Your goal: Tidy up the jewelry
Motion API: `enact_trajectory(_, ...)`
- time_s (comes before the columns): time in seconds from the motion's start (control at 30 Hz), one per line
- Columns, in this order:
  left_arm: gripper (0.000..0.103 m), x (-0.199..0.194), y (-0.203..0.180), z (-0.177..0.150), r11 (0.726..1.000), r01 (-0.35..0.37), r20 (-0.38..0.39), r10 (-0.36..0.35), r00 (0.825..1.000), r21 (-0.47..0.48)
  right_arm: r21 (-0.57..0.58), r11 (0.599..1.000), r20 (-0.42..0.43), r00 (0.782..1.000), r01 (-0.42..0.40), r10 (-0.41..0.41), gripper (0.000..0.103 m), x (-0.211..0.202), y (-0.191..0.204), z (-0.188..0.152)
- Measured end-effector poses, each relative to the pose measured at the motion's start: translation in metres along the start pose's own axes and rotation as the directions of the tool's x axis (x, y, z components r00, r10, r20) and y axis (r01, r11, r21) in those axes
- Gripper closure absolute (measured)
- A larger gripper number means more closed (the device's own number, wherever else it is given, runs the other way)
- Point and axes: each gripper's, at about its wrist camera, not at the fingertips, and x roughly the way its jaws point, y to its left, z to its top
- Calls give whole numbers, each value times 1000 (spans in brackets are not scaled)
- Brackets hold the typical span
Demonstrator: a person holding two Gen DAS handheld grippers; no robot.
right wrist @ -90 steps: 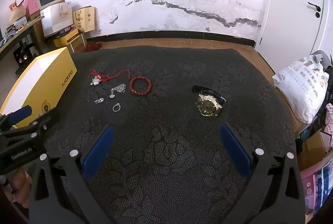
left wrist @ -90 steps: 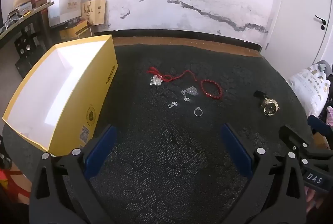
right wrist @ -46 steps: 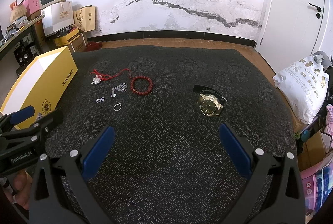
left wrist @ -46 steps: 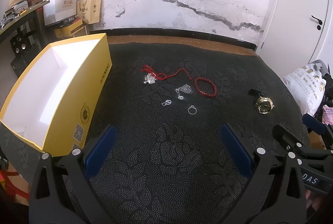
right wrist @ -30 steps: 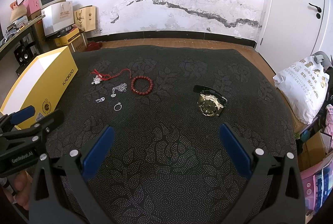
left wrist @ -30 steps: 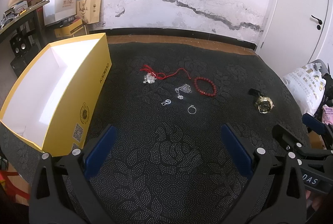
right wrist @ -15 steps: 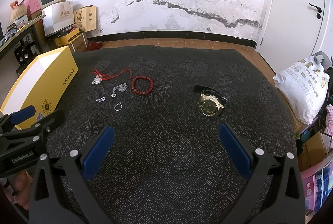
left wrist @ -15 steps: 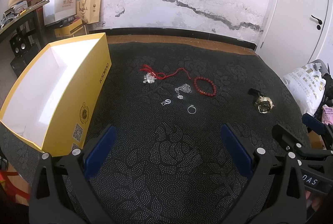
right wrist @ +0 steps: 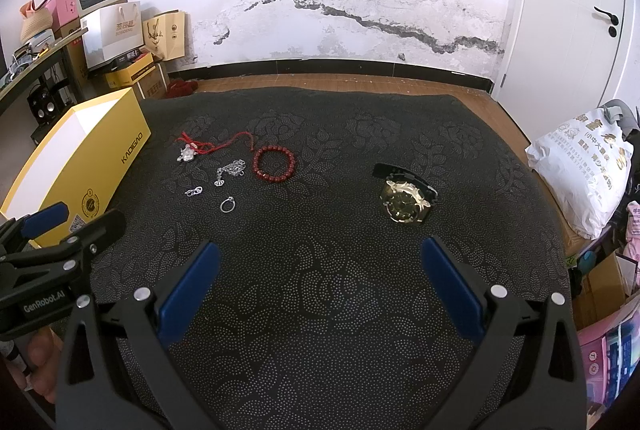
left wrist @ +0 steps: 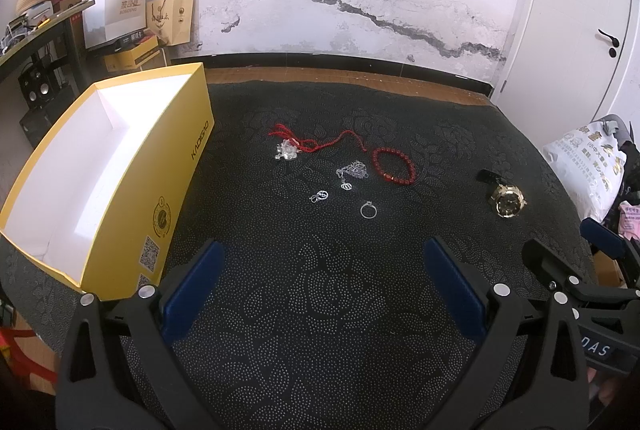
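Both tools hang above the near edge of the dark patterned cloth (left wrist: 320,310), nothing gripped. The left hand-held gripper (left wrist: 322,284) has its blue pads spread wide and empty; the right hand-held gripper (right wrist: 316,280) is equally wide and empty.

In the left wrist view the jewelry lies toward 12 o'clock, well apart from the fingers: a red cord necklace (left wrist: 316,142) with a clear pendant (left wrist: 286,149), a silver chain (left wrist: 352,170), a small silver charm (left wrist: 319,196), a ring (left wrist: 368,209) and a red bead bracelet (left wrist: 394,170). The gold watch (right wrist: 404,204) sits alone at about 1 o'clock in the right view. The open yellow box (left wrist: 176,166), white and bare inside, stands at 10 o'clock (presumably the destination).

The risk, as I judge it, is the small flat pieces: the ring and charm could skid on the cloth or slip from wide pads. The chain lies just beside the bracelet, so a careless pinch may drag both, and the cord could snag its pendant.
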Motion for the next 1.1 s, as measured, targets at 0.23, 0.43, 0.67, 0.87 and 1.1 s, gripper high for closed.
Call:
enact_trajectory(0.23,5,0,0,0,1000,0,1,0,1000,0,-1,1000,0,1000,1,-1,6,0,0,0)
enact_trajectory(0.43,5,0,0,-1,1000,1,0,-1,1000,-2,0,1000,-1,1000,0,0,6,0,0,0)
enact_trajectory(0.67,5,0,0,-1,1000,0,0,0,1000,-3,0,1000,-1,1000,0,0,6,0,0,0)
enact_trajectory(0.87,5,0,0,-1,1000,1,-1,-1,1000,-3,0,1000,-1,1000,0,0,6,0,0,-1)
enact_trajectory(1.1,5,2,1,-2,1000,2,-11,-2,1000,-4,-1,1000,0,1000,1,-1,6,0,-1,-1)
